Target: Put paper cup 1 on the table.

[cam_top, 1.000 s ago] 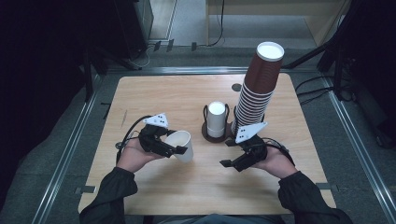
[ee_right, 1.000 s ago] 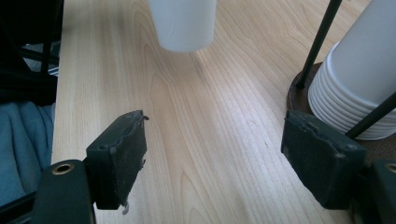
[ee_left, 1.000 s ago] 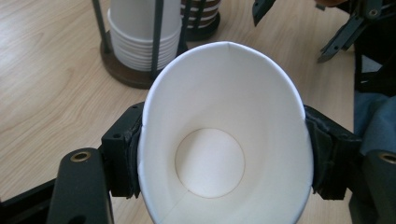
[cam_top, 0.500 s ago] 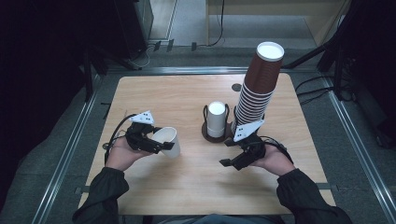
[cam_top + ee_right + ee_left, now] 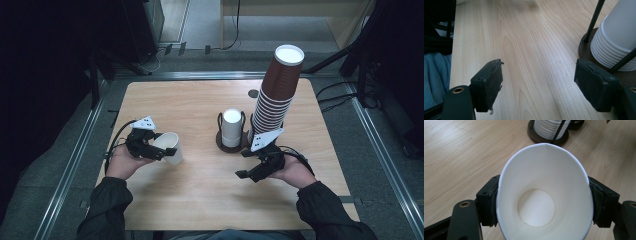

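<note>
Drawn back toward the person's left and nearer the table's front edge over the past second, the left gripper (image 5: 159,148) now holds a white paper cup (image 5: 169,148) well apart from the dark round cup stand (image 5: 231,142) at the table's middle, while the right gripper (image 5: 248,164) has kept its place. Seen from the left gripper view, the two black pads (image 5: 487,203) pinch the white paper cup (image 5: 544,195) from either side just below its rim, squeezing the mouth into an oval; the open mouth faces the camera, the round base shows deep inside and a seam runs up the inner wall. From above, the same cup lies tilted on its side in the grip, mouth turned toward the person's left hand (image 5: 122,162), above the pale wood-grain table (image 5: 200,205). On the other side, the right gripper (image 5: 537,82) has its jaws spread wide with only bare tabletop between them, its right pad (image 5: 595,87) close to the stand's dark base (image 5: 586,50). That view picks out the stacked rims of white cups (image 5: 616,37) nested upside down in the stand between thin black wire uprights (image 5: 594,18), detail too small to read from overhead. Only the high view takes in the tall leaning stack of brown paper cups (image 5: 275,95) rising just behind the right gripper, the grey triangular plates on both grippers, and the person's dark sleeves (image 5: 330,215). No writing or label is legible on any cup.
</note>
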A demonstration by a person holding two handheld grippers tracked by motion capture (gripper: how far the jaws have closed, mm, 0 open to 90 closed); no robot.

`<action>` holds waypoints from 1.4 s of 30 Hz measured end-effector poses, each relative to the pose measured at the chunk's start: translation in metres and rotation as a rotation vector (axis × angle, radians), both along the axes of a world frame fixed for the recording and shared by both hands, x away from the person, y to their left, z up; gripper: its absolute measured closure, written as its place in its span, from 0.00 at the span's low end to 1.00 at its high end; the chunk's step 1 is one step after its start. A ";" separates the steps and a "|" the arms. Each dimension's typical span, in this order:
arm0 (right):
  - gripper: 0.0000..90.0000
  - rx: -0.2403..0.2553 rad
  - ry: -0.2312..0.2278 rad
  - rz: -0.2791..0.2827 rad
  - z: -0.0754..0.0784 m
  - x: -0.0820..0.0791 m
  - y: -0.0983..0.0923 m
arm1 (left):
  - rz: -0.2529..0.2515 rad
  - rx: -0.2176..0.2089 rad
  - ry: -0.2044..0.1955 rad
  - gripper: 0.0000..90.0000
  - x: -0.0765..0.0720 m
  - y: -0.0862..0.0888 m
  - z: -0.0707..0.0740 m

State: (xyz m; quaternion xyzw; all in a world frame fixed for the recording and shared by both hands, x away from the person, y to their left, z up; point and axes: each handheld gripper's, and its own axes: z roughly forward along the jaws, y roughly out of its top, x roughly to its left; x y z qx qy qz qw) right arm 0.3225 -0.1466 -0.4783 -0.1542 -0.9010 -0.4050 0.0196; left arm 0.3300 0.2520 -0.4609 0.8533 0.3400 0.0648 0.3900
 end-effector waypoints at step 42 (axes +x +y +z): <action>0.26 -0.011 0.018 -0.028 -0.005 -0.005 -0.011 | 0.230 0.117 -0.017 0.22 0.038 0.049 -0.024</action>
